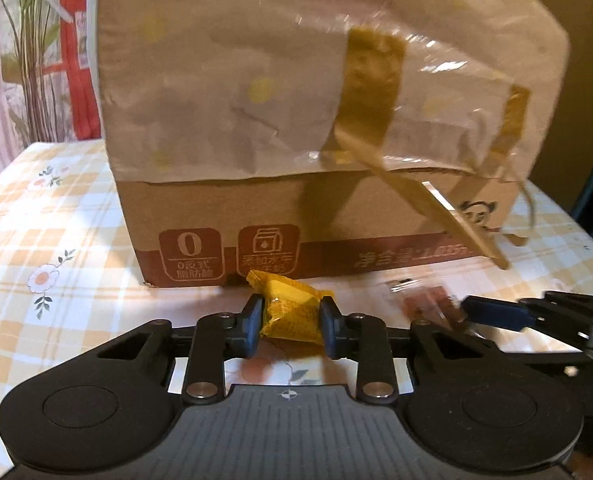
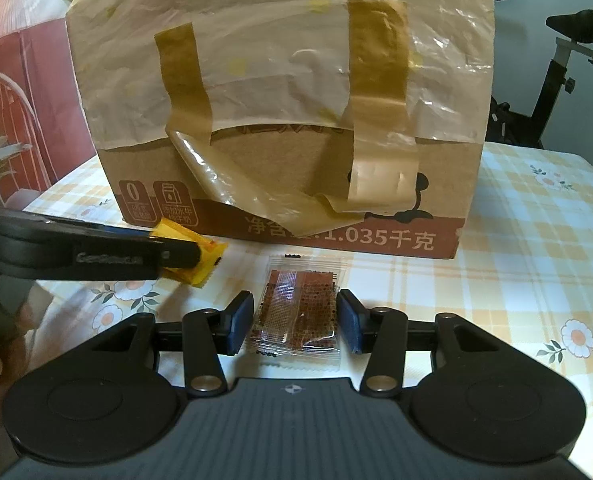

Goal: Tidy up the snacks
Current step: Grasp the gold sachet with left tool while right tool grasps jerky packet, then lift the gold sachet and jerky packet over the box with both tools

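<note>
- Our left gripper (image 1: 292, 326) is clamped on the yellow snack packet (image 1: 292, 312), a pad pressed into each side, just in front of the cardboard box (image 1: 256, 208). The wrapper is already creased between the pads.
- Our right gripper (image 2: 294, 322) straddles the clear snack packet (image 2: 298, 312), which lies flat on the tablecloth (image 2: 536, 240) in front of the box. A pad stands close at either edge; we cannot tell whether they press the wrapper yet.
- First risk, as we judge it: the clear packet is thin and flat, so if the pads close along its soft edges the film could buckle or slide out instead of lifting.
- Second risk: the two tools work side by side in front of the box. In the right wrist view the left gripper's fingers (image 2: 176, 254) lie just left of the clear packet, so a careless lift could knock one tool against the other.
- Third risk: loose brown tape (image 2: 232, 184) and plastic sheeting (image 2: 276, 60) hang down the near face of the box, and a strip dangles close to the packets. A raised packet or finger could catch on it.
- Pose: both grippers are held low and nearly level over the cloth, pointing at the box face, the left one nearer its left corner. The left wrist view is blurred on the right side, so we suspect motion there.
- Beyond the box we see only a plant (image 1: 32, 60) and an exercise bike (image 2: 556, 60).
</note>
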Motion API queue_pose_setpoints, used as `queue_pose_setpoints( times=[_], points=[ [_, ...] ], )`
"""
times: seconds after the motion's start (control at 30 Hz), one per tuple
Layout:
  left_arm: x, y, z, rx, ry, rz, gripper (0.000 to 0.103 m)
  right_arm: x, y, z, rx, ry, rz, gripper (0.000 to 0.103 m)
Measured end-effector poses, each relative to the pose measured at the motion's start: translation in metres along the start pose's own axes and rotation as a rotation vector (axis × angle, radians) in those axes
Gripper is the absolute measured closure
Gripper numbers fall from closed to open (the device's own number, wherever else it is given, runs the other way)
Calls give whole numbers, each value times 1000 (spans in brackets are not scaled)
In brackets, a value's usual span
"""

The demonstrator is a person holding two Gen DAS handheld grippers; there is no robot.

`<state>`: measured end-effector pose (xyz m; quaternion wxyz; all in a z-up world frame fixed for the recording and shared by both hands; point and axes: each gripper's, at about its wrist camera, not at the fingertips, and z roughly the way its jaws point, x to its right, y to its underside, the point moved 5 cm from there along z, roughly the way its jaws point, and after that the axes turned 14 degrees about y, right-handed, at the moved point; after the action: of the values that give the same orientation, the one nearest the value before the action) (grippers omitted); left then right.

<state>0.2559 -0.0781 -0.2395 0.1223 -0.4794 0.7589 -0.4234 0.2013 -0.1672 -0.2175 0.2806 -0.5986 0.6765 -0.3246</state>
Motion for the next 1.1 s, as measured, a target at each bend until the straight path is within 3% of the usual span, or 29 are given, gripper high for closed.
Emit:
queue_pose_setpoints(
  times=[0.4, 0.87, 1.1],
  points=[
    [0, 15, -55, 72, 30, -93, 72, 0, -1, -2, -5, -9, 19, 54],
    [2, 19, -57, 66, 39, -62, 72, -5, 0, -5, -3, -30, 7, 54],
    [1, 18, -68, 86, 24, -54, 72, -15, 3, -17, 49, -47, -54, 54]
  ],
)
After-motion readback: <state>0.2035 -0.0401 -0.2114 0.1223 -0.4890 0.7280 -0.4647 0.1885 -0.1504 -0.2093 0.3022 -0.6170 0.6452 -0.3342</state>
